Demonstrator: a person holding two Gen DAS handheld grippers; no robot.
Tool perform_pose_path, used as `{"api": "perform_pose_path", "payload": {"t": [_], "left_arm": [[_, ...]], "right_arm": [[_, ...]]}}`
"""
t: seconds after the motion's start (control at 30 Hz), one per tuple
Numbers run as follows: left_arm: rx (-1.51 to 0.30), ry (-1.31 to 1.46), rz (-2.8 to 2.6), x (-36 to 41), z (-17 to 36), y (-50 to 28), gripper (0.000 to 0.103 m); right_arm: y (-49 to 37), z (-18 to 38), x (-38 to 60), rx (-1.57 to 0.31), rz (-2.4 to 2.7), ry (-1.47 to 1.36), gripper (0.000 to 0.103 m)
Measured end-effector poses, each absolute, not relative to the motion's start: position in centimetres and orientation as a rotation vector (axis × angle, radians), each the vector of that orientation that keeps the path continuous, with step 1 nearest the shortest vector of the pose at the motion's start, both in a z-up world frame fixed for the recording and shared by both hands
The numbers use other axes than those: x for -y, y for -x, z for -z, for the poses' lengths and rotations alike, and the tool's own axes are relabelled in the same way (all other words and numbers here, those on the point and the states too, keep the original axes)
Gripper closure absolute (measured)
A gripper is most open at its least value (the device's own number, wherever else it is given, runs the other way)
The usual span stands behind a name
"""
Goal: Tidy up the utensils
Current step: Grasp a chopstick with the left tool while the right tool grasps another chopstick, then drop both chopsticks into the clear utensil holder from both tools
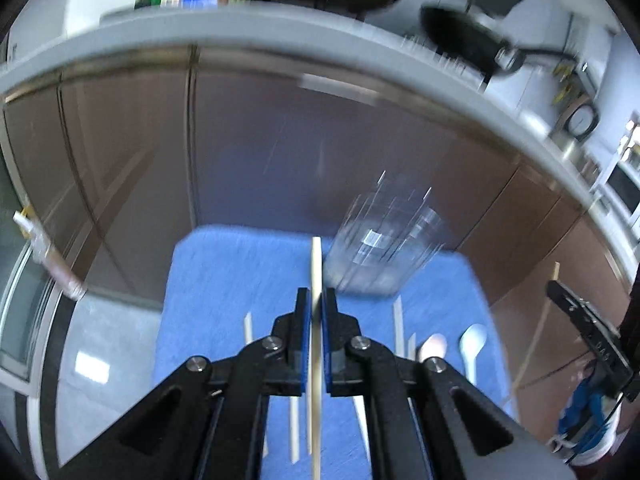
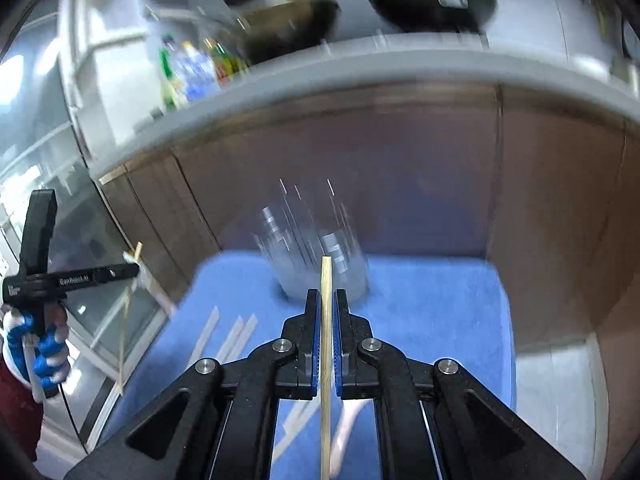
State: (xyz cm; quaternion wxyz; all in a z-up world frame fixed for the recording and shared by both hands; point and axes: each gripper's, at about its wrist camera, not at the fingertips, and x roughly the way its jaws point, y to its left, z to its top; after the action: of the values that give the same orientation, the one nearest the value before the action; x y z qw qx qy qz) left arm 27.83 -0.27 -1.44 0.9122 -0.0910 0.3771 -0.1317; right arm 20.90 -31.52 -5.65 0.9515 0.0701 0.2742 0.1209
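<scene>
Blue mat [image 1: 224, 280] carries a motion-blurred glass [image 1: 380, 256]; both tools clamp chopsticks.

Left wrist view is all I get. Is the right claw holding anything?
Observer: Yes, the right claw is shut on a chopstick.
Operator: Where does it point?
Observer: At the clear glass on the blue mat, straight ahead of the stick's tip.
Operator: Can you see my left hand?
Observer: Yes, the left hand wears a blue and white glove, at the right wrist view's left edge.
</scene>
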Motion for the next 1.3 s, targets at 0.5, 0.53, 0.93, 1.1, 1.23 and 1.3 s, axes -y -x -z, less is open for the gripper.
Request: {"api": "perform_pose_path", "payload": {"t": [0.5, 0.53, 0.93, 1.1, 1.23, 1.3], "left_arm": [[-0.242, 0.316, 0.241, 6.1, -5.4, -34.7, 0.099], [-0.232, 0.311, 0.228, 6.6, -4.7, -35.8, 0.099], [-0.241, 0.251, 0.161, 10.9, 4.2, -41.9, 0.098], [-0.219, 0.231, 0.147, 10.8, 5.6, -40.6, 0.095], [-0.216, 0.207, 0.167, 9.9, 4.5, -39.0, 0.082], [-0.213, 0.201, 0.167, 9.2, 3.6, -37.9, 0.078]], "right_arm": [[-31.2, -1.6, 27.0, -0.082, -0.272, -0.153, 0.097], [-32.1, -1.3, 27.0, -0.075, -0.269, -0.15, 0.097], [-36.8, 6.3, 27.6, -0.11, -0.188, -0.118, 0.097], [-36.2, 8.2, 27.1, -0.133, -0.164, -0.08, 0.092], [-35.1, 7.8, 27.2, -0.135, -0.154, -0.066, 0.074], [-34.2, 7.1, 27.3, -0.133, -0.15, -0.059, 0.074]]}}
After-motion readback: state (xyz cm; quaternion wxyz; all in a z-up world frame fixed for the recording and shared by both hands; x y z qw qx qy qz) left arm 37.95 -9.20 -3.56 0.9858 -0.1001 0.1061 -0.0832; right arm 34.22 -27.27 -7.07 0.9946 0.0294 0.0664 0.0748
